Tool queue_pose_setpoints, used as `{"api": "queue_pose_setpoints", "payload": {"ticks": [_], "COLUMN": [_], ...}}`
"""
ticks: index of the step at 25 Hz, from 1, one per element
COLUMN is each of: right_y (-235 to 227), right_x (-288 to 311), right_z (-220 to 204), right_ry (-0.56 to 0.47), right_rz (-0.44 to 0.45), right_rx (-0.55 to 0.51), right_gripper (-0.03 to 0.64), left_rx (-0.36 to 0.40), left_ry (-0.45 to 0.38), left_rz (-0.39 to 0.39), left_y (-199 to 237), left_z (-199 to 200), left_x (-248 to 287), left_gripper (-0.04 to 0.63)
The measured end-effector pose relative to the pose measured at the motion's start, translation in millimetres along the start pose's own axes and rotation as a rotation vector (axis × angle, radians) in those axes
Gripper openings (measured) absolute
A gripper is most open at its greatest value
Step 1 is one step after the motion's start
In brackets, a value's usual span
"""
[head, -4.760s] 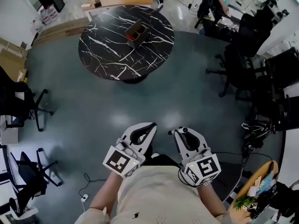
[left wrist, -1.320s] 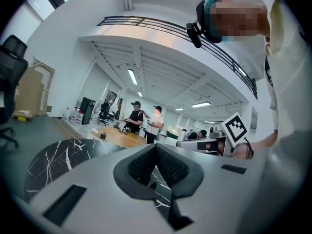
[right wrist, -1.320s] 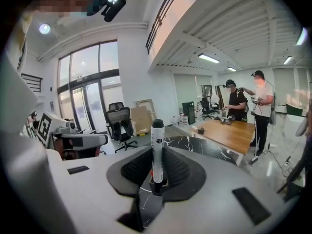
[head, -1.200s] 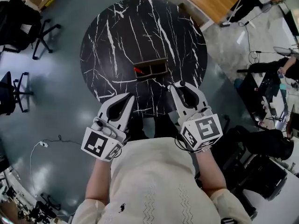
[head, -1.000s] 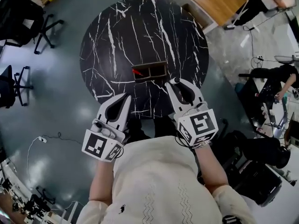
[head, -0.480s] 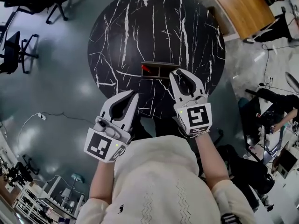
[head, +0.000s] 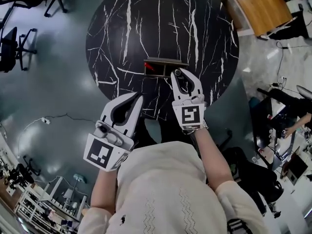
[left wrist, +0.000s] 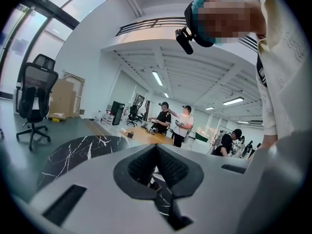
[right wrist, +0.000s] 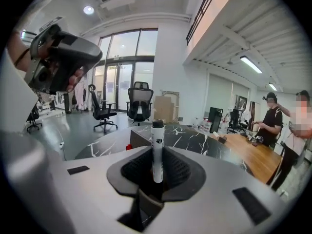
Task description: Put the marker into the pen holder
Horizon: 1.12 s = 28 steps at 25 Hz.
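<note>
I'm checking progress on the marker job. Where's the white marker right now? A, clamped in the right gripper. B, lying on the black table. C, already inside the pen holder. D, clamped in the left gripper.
A: the right gripper view shows the marker upright, clamped between the jaws of the right gripper.

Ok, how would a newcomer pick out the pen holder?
Find the round black marble table with white veins. Near its closest edge, just beyond the right gripper, sits the low brown divided pen holder, a red item at its left end.
</note>
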State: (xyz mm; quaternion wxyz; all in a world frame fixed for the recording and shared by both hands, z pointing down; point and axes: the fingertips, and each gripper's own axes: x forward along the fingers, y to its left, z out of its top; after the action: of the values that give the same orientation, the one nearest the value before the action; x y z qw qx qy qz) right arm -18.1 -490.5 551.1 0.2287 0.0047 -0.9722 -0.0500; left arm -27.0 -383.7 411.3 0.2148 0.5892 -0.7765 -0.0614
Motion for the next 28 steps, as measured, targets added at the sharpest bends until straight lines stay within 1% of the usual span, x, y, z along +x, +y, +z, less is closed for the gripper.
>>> {"api": "queue_pose_setpoints", "payload": {"ticks": [7, 11, 14, 19, 21, 25, 28], "right_y": [-3, -5, -5, -4, -8, -18, -20], "right_x": [19, 21, 22, 18, 14, -7, -23], "right_z": [-38, -48, -48, -40, -34, 2, 32], "right_ry": [0.093, 0.118, 0.115, 0.087, 0.067, -0.039, -0.112], "right_rz": [-0.024, -0.051, -0.060, -0.071, -0.093, -0.165, -0.174], "right_rx": [0.143, 0.179, 0.201, 0.206, 0.202, 0.202, 0.206], "right_gripper": [0.081, 0.081, 0.081, 0.081, 0.081, 0.081, 0.081], "left_rx": [-0.037, -0.036, -0.027, -0.021, -0.023, -0.019, -0.007], "left_ry": [0.030, 0.034, 0.031, 0.037, 0.037, 0.040, 0.033], "left_rz": [0.000, -0.012, -0.018, -0.029, -0.032, -0.045, -0.064], "left_y": [1, 0, 1, 1, 2, 1, -1], "left_z": [-17, -18, -16, -15, -16, -18, -14], "left_x": [0, 3, 4, 1, 0, -2, -3], "left_gripper": [0.008, 0.008, 0.008, 0.008, 0.008, 0.008, 0.008]}}
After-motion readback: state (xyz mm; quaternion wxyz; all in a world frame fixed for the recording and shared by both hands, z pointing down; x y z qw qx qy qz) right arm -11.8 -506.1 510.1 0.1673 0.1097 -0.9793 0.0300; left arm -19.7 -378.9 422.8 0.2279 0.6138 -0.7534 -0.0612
